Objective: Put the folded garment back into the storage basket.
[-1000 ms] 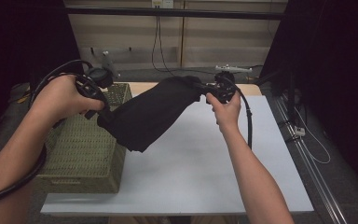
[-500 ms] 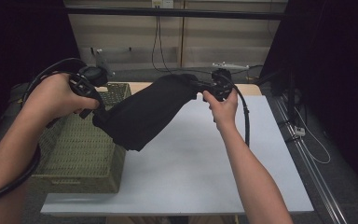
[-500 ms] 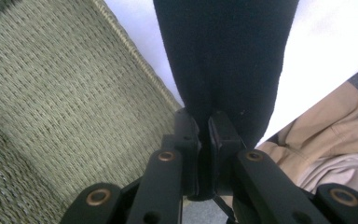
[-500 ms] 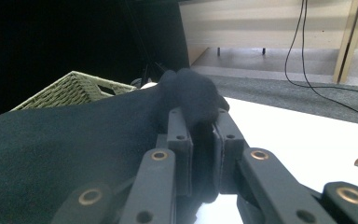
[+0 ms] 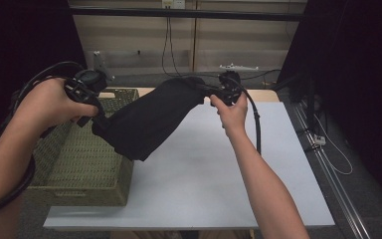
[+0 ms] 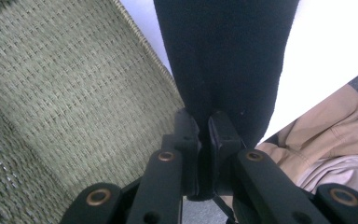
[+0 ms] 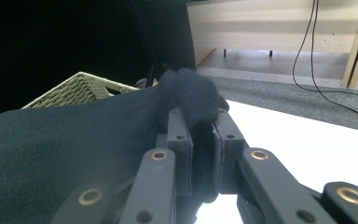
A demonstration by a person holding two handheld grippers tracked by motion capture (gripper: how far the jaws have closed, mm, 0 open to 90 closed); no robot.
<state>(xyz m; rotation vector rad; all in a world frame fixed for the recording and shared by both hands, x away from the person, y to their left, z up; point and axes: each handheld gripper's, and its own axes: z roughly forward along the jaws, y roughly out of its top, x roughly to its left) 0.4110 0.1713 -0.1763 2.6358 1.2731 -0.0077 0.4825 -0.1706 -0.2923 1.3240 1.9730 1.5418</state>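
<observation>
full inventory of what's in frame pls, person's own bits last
black cloth: 1, black, held up in the air between both grippers, sagging above the basket's right edge and the table
woven basket: 1, olive green, on the table's left side
table: 1, white top, centre of the high view
cables: several, black, hanging on the back wall
beige fabric: 1 heap, tan, below the table edge in the left gripper view
left gripper: 1, black, jaws shut on the cloth's lower end, above the basket
right gripper: 1, black, jaws shut on the cloth's upper end, above the table's far edge
forearms: 2, bare, coming in from the bottom of the high view
</observation>
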